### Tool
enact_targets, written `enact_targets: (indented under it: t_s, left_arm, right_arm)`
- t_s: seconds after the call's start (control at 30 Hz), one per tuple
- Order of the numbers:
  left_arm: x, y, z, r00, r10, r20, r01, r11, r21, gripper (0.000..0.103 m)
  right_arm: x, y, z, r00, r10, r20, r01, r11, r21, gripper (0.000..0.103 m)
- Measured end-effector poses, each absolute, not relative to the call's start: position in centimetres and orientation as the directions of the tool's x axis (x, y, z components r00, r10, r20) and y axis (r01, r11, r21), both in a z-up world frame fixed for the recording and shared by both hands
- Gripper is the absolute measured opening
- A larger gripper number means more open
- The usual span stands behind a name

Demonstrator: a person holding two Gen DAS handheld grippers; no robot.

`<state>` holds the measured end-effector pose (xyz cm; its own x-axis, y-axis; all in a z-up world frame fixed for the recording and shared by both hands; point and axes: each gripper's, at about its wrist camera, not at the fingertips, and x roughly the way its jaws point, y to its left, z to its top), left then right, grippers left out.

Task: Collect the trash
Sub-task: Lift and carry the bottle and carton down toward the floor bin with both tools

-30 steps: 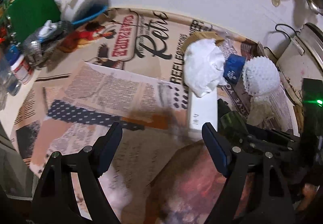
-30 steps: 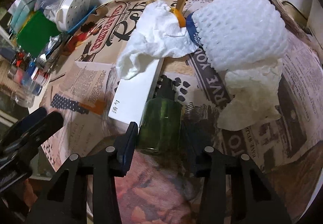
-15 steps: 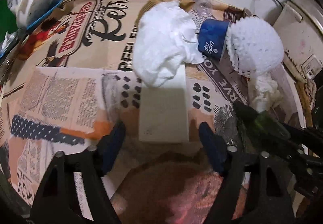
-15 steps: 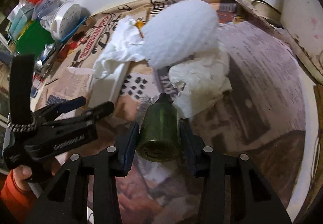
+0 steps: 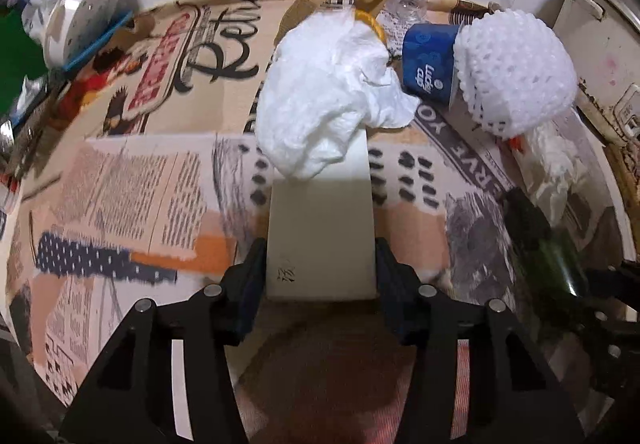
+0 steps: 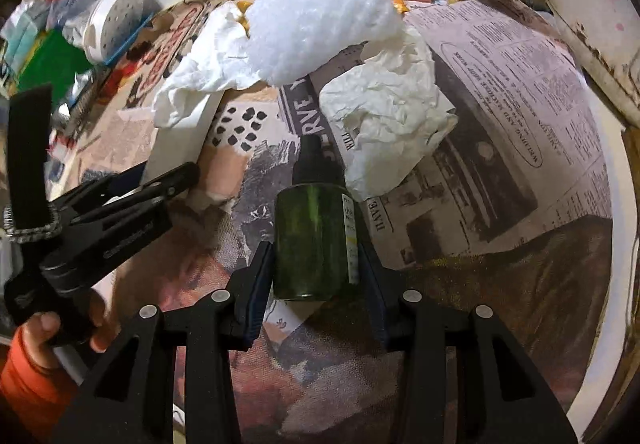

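Left wrist view, from left to right: at the far left edge of the newspaper-covered surface [image 5: 132, 180] sits a white perforated disc [image 5: 82, 10], then the left claw [image 5: 320, 268] with its jaws drawn in on either side of the near end of a flat white box [image 5: 320, 232] — pads right against the box's long edges, so it looks clamped on, though how firmly I cannot tell. A crumpled white tissue [image 5: 328, 92] drapes over the far end of that box, and beyond it lie a blue paper cup [image 5: 430, 62] on its side, a white foam fruit net [image 5: 516, 68] touching the cup's mouth, and a second crumpled tissue [image 5: 554, 160] near the right rim. In the right wrist view the right claw [image 6: 318, 264] is clenched around a green bottle [image 6: 312, 240], dark cap pointing away, the bottle's base between the pads and lifted a little off the surface as far as I can judge. The step in hand appears to be the pick-up: each claw has one piece of trash. Next — a judgement only — the left claw must lift the box without dragging the tissue resting on it, or let the tissue ride along, and both items need carrying to a bin that neither view shows; cup, net and tissues remain to be gathered.
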<state>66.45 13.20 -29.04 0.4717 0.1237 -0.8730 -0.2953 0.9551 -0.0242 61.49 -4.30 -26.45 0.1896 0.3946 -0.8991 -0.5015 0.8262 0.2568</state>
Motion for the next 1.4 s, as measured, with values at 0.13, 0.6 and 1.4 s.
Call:
enact_targets:
  t_s: [0.13,0.6,1.4]
  left_arm:
    - [64.6,14.1,-27.2,0.497,0.035,-0.867,-0.292,0.948,-0.129,0.05]
    - [56.5,18.2,-17.8,0.677,0.029,-0.736,-0.235,0.955,-0.178,0.05]
    - [37.5,15.9,-11.6,0.791,0.019,-0.612,-0.134,0.981,-0.142,0.05]
  right_arm:
    - [60.8,-3.7,-26.3,0.215,0.38,-0.9,-0.513,0.828,0.226,0.039]
    - [55.0,-2.8,-20.0,0.428,0.416,-0.802,-0.462,0.864,0.201,0.038]
    - [37.7,-4.4,-12.0,0.603,0.436,-0.668,-0.44,0.88,0.176,0.038]
